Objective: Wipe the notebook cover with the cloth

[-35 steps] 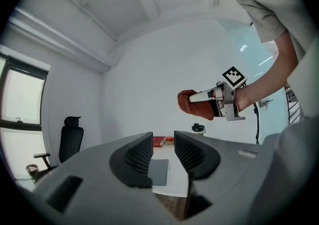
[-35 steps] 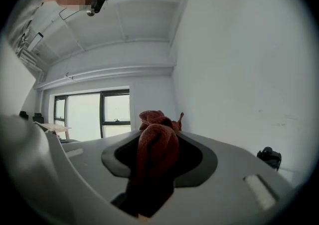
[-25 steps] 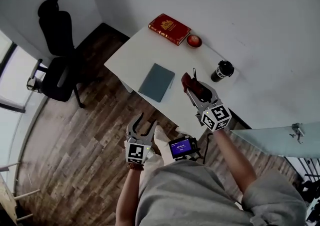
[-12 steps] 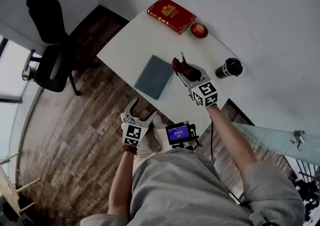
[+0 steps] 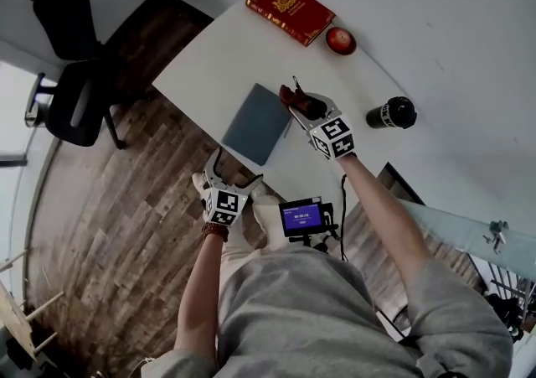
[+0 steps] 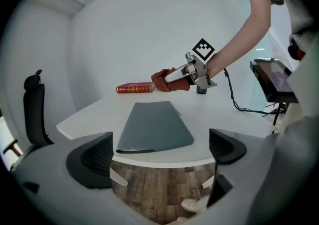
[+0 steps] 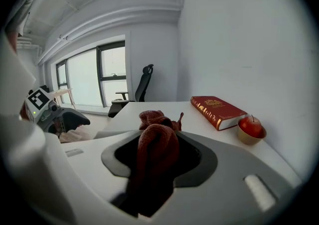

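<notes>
A grey-blue notebook lies closed on the white table; in the left gripper view the notebook is straight ahead. My right gripper hovers at its right edge, shut on a bunched dark red cloth. In the right gripper view the cloth fills the gap between the jaws. My left gripper hangs off the table's near edge over the floor. Its jaws are opening, with nothing between them, and in its own view that gripper looks at the table edge.
A red book lies at the table's far side, beside an apple in a small bowl. A black cup stands to the right. A black office chair is on the wooden floor at left. A small screen sits by my body.
My right gripper has carried the cloth from the table's near right part up to the notebook's right edge. The left gripper has stayed low by the table's front edge.
</notes>
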`<action>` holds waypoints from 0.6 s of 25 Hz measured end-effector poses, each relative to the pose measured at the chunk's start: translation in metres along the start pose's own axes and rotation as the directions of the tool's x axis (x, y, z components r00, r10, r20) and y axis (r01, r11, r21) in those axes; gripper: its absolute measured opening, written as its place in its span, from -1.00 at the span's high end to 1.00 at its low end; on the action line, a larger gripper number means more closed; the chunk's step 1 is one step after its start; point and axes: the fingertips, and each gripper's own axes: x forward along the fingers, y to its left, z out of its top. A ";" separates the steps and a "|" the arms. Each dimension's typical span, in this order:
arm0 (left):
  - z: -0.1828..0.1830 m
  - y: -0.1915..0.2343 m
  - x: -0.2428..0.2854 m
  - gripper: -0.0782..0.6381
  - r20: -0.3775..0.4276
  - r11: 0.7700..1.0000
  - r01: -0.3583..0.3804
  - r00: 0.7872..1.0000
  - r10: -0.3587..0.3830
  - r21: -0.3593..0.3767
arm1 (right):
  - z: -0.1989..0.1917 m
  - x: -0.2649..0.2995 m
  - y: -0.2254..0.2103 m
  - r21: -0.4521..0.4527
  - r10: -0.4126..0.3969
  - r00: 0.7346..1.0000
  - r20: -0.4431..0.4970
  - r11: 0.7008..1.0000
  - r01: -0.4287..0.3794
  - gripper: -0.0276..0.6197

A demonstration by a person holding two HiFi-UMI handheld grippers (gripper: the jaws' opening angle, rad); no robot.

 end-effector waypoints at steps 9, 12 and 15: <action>-0.029 0.016 0.035 -0.90 -0.043 0.997 0.037 0.998 -0.040 -0.067 | -0.047 0.052 -0.013 -0.038 0.011 0.986 -0.166 0.999 -0.017 0.37; -0.027 0.016 0.037 -0.90 -0.011 0.994 0.043 0.999 -0.045 -0.097 | -0.056 0.058 -0.013 -0.034 0.008 0.983 -0.185 0.999 -0.015 0.36; -0.024 0.016 0.036 -0.90 0.005 0.993 0.037 0.999 -0.037 -0.113 | -0.060 0.062 -0.008 -0.036 0.022 0.983 -0.183 0.999 -0.029 0.38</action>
